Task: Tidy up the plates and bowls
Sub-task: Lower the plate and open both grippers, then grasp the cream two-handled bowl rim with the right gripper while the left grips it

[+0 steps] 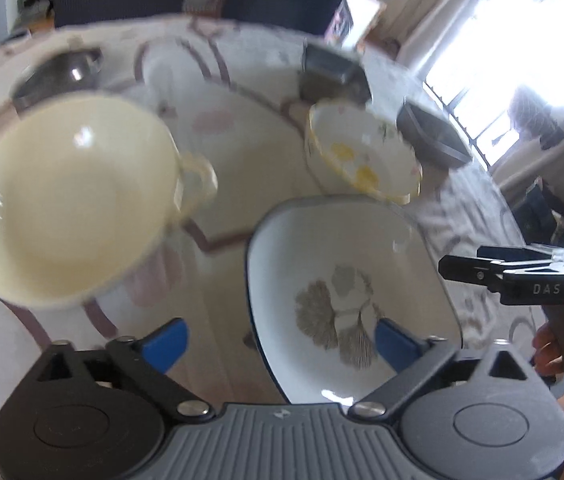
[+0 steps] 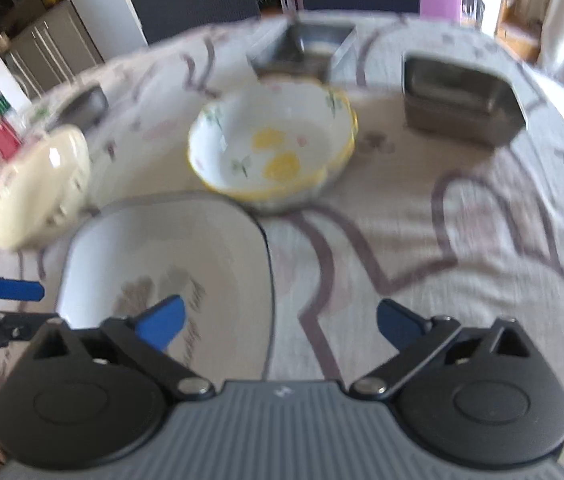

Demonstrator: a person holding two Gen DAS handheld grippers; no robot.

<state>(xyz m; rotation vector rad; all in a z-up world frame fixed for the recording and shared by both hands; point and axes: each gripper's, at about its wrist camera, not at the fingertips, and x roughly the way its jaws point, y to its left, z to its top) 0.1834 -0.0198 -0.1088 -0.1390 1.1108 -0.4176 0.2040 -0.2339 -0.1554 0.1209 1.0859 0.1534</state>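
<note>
A: Both tools are up over the desk (image 2: 462, 240), and the left hand-held gripper (image 1: 280, 344) has its blue pads spread wide, nothing pinched.

B: Same on the right hand-held gripper (image 2: 280, 326), jaws wide apart and empty. No earlier view, so that's all I'll say there.

A: The white plate (image 1: 346, 280) with the dark rim and leaf print lies flat just ahead of the left jaws, its near edge running under the right-hand pad. It's a rounded square; I can't call a long axis on it.

B: From the right tool that plate sits ahead and to the left, under the left pad.

A: Beyond it, just past the far rim, the flowered bowl (image 2: 274, 148) with the yellow edge stands mouth up.

B: And the cream handled bowl (image 1: 62, 208)?

A: Left of the left jaws, mouth up, one handle pointing toward the plate.

B: Farther back, metal tins (image 2: 462, 100), blurred.
</note>
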